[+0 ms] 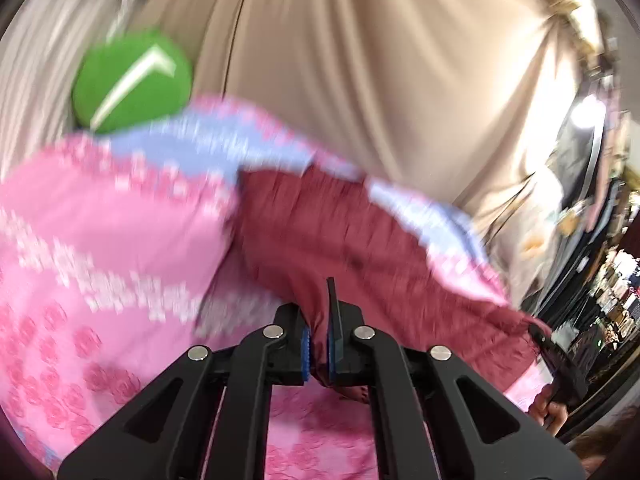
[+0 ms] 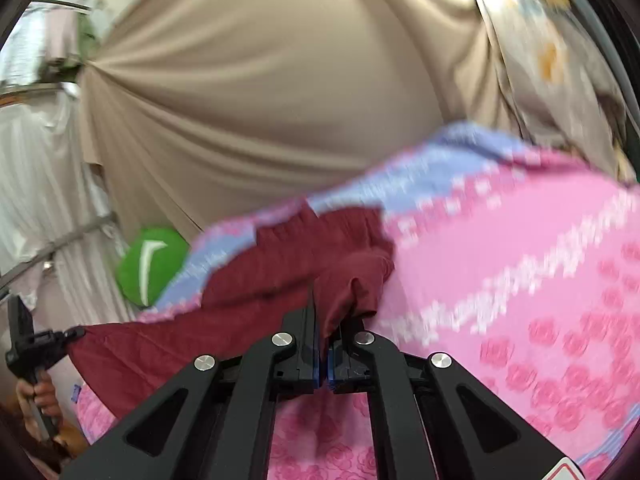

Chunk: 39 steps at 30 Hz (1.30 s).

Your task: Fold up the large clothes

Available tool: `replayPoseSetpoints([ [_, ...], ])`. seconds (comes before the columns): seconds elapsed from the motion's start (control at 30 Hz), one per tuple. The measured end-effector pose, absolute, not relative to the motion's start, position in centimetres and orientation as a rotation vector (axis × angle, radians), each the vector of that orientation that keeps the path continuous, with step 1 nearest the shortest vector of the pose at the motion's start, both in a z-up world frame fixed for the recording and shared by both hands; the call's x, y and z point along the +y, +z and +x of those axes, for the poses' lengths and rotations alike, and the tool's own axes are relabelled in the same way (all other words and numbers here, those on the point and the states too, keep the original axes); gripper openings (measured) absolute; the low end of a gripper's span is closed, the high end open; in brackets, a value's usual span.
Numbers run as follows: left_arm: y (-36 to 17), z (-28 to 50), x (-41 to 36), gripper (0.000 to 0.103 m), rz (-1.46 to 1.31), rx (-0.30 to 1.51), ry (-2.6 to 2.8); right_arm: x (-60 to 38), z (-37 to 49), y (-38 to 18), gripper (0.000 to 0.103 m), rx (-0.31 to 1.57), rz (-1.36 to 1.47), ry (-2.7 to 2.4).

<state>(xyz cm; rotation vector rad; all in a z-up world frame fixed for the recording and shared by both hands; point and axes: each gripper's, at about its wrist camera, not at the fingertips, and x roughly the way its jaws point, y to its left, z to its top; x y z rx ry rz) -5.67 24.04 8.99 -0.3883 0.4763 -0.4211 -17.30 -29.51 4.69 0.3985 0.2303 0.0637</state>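
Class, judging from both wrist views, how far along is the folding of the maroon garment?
Done: both grippers have gripped the maroon garment. The left gripper and right gripper are each shut on its cloth. In hand: it hangs stretched between them above the pink floral bedspread. Left: no neat fold is visible yet; the folding and laying flat remain.

Soft, even daylight fills both views, brightest at the top right, where the draped beige curtain (image 1: 360, 80) washes out to a white glare. A small hot spot of light (image 1: 586, 114) burns at the right edge of the left wrist view. Motion blur smears the pink rose-patterned bedspread (image 2: 520, 280) and the round green cushion (image 1: 132, 80), while the black tool arms close to each lens stay crisp. Fisheye bending curves everything near the dark, vignetted corners. Shadows are faint.
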Motion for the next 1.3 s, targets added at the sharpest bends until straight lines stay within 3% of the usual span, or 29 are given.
replayPoseSetpoints([
  [0.2,14.8,-12.6,26.6,0.004,-0.380,0.216,-0.431,-28.9,-25.8,10.4,0.002,-0.067,0.301,0.138],
  [0.33,16.1,-12.1,25.9,0.005,-0.346,0.204,-0.437,-29.6,-25.8,12.1,0.002,-0.108,0.325,0.167],
  [0.47,14.8,-5.8,24.1,0.005,-0.299,0.324,-0.406,-31.4,-19.7,11.6,0.002,-0.005,0.398,0.156],
  [0.8,4.8,15.9,15.8,0.005,-0.185,0.692,-0.172,-33.1,2.1,5.3,0.002,0.388,0.524,0.025],
  [1.07,-2.6,22.5,15.8,0.005,-0.138,0.832,-0.096,-34.8,9.5,-0.6,0.002,0.591,0.570,-0.111],
  [1.3,-5.4,24.0,14.7,0.009,-0.117,0.865,-0.083,-34.4,12.5,-4.4,0.001,0.752,0.500,-0.193],
])
